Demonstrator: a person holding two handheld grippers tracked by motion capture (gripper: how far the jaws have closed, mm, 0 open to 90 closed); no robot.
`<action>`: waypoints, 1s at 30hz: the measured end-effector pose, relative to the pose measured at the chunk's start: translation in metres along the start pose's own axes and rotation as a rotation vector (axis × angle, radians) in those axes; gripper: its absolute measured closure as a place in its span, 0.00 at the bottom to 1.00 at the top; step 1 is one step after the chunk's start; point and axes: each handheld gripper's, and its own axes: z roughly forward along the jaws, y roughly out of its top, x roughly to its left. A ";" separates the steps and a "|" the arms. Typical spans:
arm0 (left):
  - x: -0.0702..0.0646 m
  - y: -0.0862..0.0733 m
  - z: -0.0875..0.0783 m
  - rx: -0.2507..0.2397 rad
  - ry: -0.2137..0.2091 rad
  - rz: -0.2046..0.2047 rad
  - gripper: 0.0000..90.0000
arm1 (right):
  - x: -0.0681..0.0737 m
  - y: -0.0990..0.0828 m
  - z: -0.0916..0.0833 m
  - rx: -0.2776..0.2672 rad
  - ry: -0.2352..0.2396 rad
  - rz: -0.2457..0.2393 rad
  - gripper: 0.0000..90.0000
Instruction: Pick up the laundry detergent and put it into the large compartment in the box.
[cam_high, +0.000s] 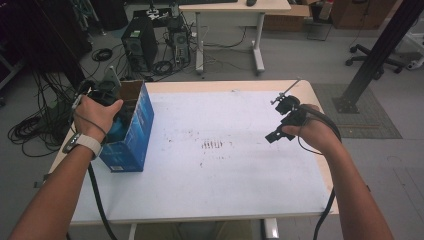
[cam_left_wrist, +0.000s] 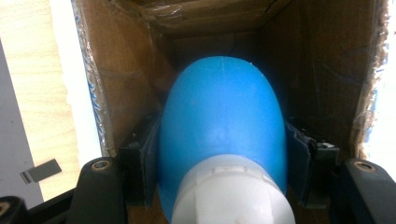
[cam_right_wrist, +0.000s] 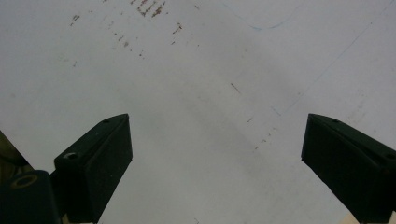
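At the left of the high view, the left gripper (cam_high: 111, 95) sits at the open top of a blue cardboard box (cam_high: 134, 135), which stands near the left edge of the surface (cam_high: 225, 180). In the left gripper view, its jaws are clamped on either side of a blue bottle (cam_left_wrist: 223, 126). The bottle's white cap (cam_left_wrist: 231, 193) lies nearest the camera, and its rounded blue body points ahead of the gripper into the brown interior of the box. The pads (cam_left_wrist: 150, 154) press against the bottle's flanks.

To the right, well apart from the box, the right gripper (cam_high: 282, 122) is held above the surface. In the right gripper view its jaws stand wide apart with nothing between them; beneath them lies bare white surface marked with small reddish-brown specks (cam_right_wrist: 149, 9).
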 end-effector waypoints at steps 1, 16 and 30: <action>0.000 0.000 0.000 0.000 0.001 0.001 0.41 | 0.000 0.000 0.001 -0.002 0.002 -0.001 0.10; 0.004 0.001 0.002 0.004 -0.009 0.006 0.40 | 0.000 -0.002 0.002 0.003 0.005 0.002 0.10; 0.005 0.002 0.005 0.017 -0.018 0.014 0.32 | 0.000 -0.003 0.003 0.006 0.004 0.004 0.10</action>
